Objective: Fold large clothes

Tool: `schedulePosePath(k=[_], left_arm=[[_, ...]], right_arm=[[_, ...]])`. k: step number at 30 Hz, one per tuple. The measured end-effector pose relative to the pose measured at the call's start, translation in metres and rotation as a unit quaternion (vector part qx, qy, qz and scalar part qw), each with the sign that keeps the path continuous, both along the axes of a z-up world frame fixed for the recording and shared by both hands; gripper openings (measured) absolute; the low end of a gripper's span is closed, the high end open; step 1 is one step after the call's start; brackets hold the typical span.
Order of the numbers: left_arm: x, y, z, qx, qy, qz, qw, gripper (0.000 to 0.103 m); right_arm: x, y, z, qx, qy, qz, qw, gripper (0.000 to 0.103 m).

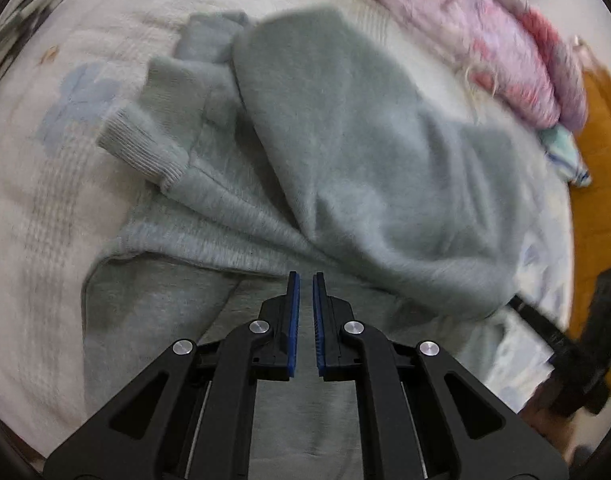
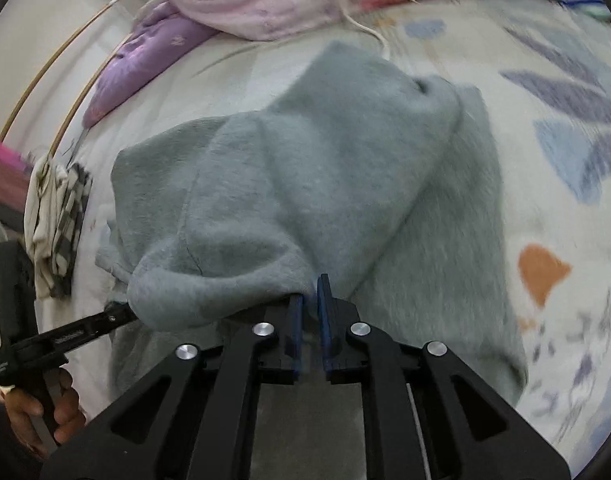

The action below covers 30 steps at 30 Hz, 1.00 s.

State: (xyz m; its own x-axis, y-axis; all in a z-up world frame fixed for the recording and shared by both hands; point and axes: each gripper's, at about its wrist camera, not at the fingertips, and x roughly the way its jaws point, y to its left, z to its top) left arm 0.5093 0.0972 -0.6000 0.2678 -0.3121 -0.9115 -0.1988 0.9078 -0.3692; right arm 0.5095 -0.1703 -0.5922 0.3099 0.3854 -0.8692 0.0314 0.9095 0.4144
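A large grey fleece sweatshirt (image 1: pixel 345 152) lies partly folded on the bed, its ribbed cuff (image 1: pixel 141 152) on the left. My left gripper (image 1: pixel 306 280) hovers above the lower part of the garment, jaws nearly closed with a narrow gap and nothing between them. In the right wrist view my right gripper (image 2: pixel 310 292) is shut on a fold of the sweatshirt (image 2: pixel 305 168), and the fabric drapes up and over its left finger. The left gripper's body (image 2: pixel 65 336) and the hand holding it show at the lower left of that view.
The bed sheet (image 2: pixel 545 160) has blue and orange patches. A pink and purple quilt (image 1: pixel 485 32) lies bunched along the far side. A checked cloth (image 2: pixel 57 216) hangs at the bed's left edge. An orange surface (image 1: pixel 601 160) is beyond the bed.
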Motion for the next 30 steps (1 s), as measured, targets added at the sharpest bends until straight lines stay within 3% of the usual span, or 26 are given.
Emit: schedulePosePath(k=[2, 7, 9, 11, 13, 14, 15, 16, 17, 18, 21, 23, 24, 27, 29, 30], left_arm=[[-0.001, 0.004, 0.011, -0.012, -0.013, 0.011, 0.9998, 0.009], [0.002, 0.006, 0.023, -0.083, -0.023, 0.048, 0.9951, 0.029], [0.009, -0.006, 0.023, -0.103, -0.029, 0.043, 0.9933, 0.03], [0.018, -0.024, 0.028, -0.092, -0.053, 0.03, 0.9939, 0.03], [0.024, -0.04, 0.021, -0.096, -0.048, 0.008, 0.9941, 0.03], [0.029, -0.05, 0.011, -0.088, -0.035, -0.007, 0.9955, 0.03], [0.032, -0.064, -0.007, -0.043, -0.001, -0.032, 0.9986, 0.03], [0.028, -0.069, -0.019, -0.022, 0.019, -0.046, 0.9985, 0.03], [0.023, -0.073, -0.036, -0.001, 0.044, -0.059, 0.9973, 0.03], [0.016, -0.073, -0.043, 0.002, 0.046, -0.059, 0.9972, 0.03], [0.002, -0.072, -0.042, 0.005, 0.048, -0.064, 0.9967, 0.029], [0.002, -0.067, -0.035, -0.009, 0.056, -0.058, 0.9967, 0.03], [0.004, -0.061, -0.024, -0.028, 0.047, -0.048, 0.9974, 0.03], [0.024, -0.046, 0.015, -0.039, -0.013, -0.035, 0.9986, 0.031], [0.053, -0.032, 0.039, -0.038, -0.04, -0.019, 0.9983, 0.038], [0.069, -0.023, 0.047, -0.041, -0.047, -0.005, 0.998, 0.04]], right_arm=[[-0.011, -0.004, 0.009, -0.006, 0.015, -0.01, 1.0, 0.015], [-0.022, -0.02, 0.026, 0.07, 0.029, -0.074, 0.994, 0.021], [-0.013, -0.018, 0.028, 0.087, 0.017, -0.091, 0.992, 0.024], [0.002, -0.01, 0.028, 0.089, 0.002, -0.093, 0.992, 0.024], [0.017, 0.0, 0.015, 0.108, 0.003, -0.091, 0.99, 0.023], [0.024, 0.009, 0.0, 0.1, 0.027, -0.079, 0.991, 0.02], [0.025, 0.014, -0.014, 0.085, 0.054, -0.07, 0.992, 0.017], [0.022, 0.02, -0.032, 0.072, 0.081, -0.066, 0.992, 0.008], [0.014, 0.023, -0.048, 0.071, 0.106, -0.066, 0.99, 0.005], [0.006, 0.023, -0.057, 0.076, 0.119, -0.069, 0.988, 0.0], [-0.007, 0.022, -0.06, 0.082, 0.122, -0.076, 0.986, 0.0], [-0.001, 0.023, -0.051, 0.071, 0.127, -0.065, 0.987, 0.0], [0.005, 0.022, -0.039, 0.071, 0.118, -0.061, 0.989, 0.007], [0.032, 0.007, 0.005, 0.076, 0.062, -0.067, 0.993, 0.007], [0.055, -0.009, 0.027, 0.082, 0.035, -0.088, 0.992, 0.014], [0.071, -0.018, 0.036, 0.082, 0.028, -0.1, 0.991, 0.027]])
